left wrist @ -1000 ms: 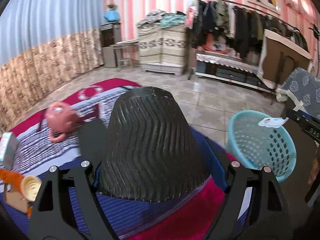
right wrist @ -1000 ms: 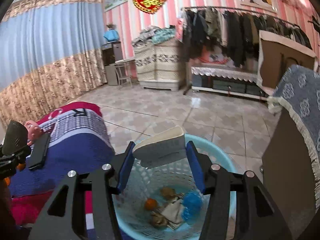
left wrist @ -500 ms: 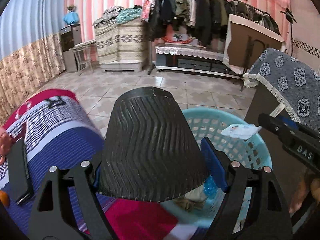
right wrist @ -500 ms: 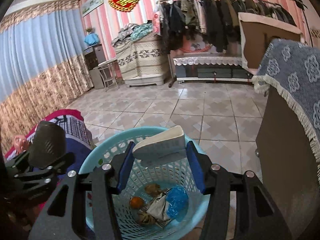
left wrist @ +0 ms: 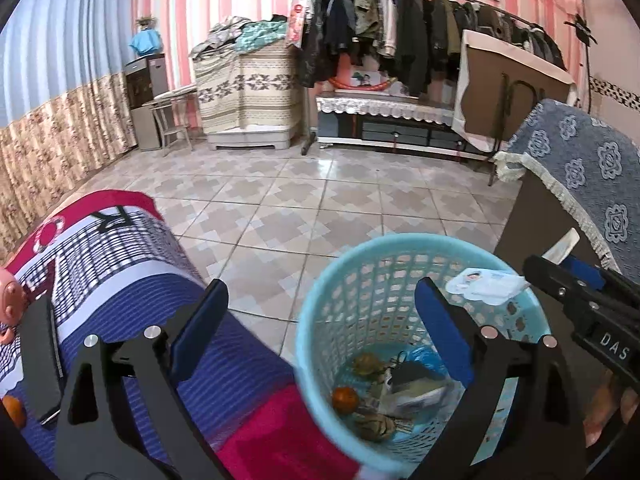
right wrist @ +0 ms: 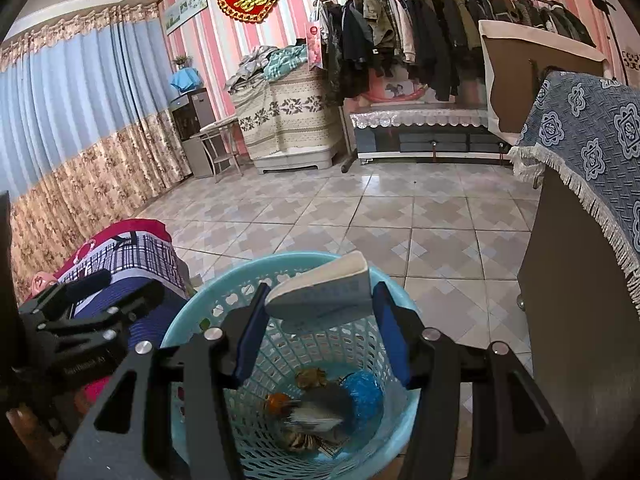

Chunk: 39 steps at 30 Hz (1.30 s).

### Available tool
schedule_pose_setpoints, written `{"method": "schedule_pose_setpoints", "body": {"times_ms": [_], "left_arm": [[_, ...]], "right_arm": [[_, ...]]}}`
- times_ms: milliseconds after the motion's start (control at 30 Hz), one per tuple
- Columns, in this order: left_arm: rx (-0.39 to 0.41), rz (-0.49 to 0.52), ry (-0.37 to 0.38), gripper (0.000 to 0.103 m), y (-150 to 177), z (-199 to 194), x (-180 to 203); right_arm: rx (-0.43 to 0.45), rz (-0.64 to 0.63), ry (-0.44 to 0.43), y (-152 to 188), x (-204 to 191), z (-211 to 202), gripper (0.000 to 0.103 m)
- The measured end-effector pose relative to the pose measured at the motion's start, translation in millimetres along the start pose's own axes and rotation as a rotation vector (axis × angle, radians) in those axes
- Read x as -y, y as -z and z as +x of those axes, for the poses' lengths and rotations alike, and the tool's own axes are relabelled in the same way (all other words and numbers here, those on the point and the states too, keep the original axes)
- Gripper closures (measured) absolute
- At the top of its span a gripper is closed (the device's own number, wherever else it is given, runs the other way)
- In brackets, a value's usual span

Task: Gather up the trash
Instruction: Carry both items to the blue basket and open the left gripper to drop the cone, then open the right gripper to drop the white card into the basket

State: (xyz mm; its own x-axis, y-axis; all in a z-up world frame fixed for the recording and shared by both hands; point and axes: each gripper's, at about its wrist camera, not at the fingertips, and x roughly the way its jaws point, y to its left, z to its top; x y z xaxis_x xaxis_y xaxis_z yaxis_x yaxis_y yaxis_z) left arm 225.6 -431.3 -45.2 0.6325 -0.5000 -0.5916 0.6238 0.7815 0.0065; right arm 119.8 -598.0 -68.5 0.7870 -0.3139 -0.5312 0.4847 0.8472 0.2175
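A light blue plastic basket (left wrist: 344, 292) stands on the tiled floor beside the bed; it also shows in the right wrist view (right wrist: 188, 324). It holds trash, with a black ribbed cup (right wrist: 324, 400) lying on top of an orange (left wrist: 345, 399) and wrappers. My left gripper (left wrist: 320, 316) is open and empty above the basket's left rim. My right gripper (right wrist: 320, 312) is shut on a white tissue pack (right wrist: 324, 296) above the basket; the pack shows in the left wrist view (left wrist: 486, 285) over the right rim.
A bed with a red, blue and striped cover (left wrist: 120, 280) lies left of the basket, with a black phone (left wrist: 40, 356) and a pink toy (left wrist: 8, 300) on it. A brown cabinet with a blue cloth (left wrist: 576, 184) stands right of it. Tiled floor (left wrist: 320, 192) lies beyond.
My left gripper has opened and the black ribbed cup has dropped into the basket. Both grippers have moved over the basket. The right still holds the tissue pack.
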Motion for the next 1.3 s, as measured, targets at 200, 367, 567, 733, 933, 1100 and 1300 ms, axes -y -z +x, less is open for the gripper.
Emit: {"method": "schedule_pose_setpoints", "body": {"times_ms": [200, 367, 567, 733, 933, 1100, 1300], "left_arm": [[-0.003, -0.07, -0.046, 0.007, 12, -14, -39], [-0.011, -0.114, -0.08, 0.007, 25, -27, -65], [-0.002, -0.155, -0.125, 0.007, 44, -52, -98], [0.008, -0.182, -0.17, 0.006, 58, -79, -124], [0.014, -0.225, -0.239, 0.006, 82, -119, -170], [0.007, -0.272, -0.321, 0.006, 104, -147, -212], [-0.006, -0.357, -0.428, 0.006, 137, -185, -272]], "right_arm": [[-0.02, -0.022, -0.018, 1, -11, 7, 0.05], [-0.019, -0.052, -0.017, 1, -26, 8, 0.031], [-0.006, -0.062, 0.001, 0, -36, 5, 0.019], [0.01, -0.082, 0.0, 1, -57, -1, 0.014], [0.01, -0.157, -0.042, 8, -100, -5, 0.013], [0.012, -0.266, -0.101, 23, -151, -13, 0.013], [-0.009, -0.326, -0.215, 49, -210, -19, 0.013]]}}
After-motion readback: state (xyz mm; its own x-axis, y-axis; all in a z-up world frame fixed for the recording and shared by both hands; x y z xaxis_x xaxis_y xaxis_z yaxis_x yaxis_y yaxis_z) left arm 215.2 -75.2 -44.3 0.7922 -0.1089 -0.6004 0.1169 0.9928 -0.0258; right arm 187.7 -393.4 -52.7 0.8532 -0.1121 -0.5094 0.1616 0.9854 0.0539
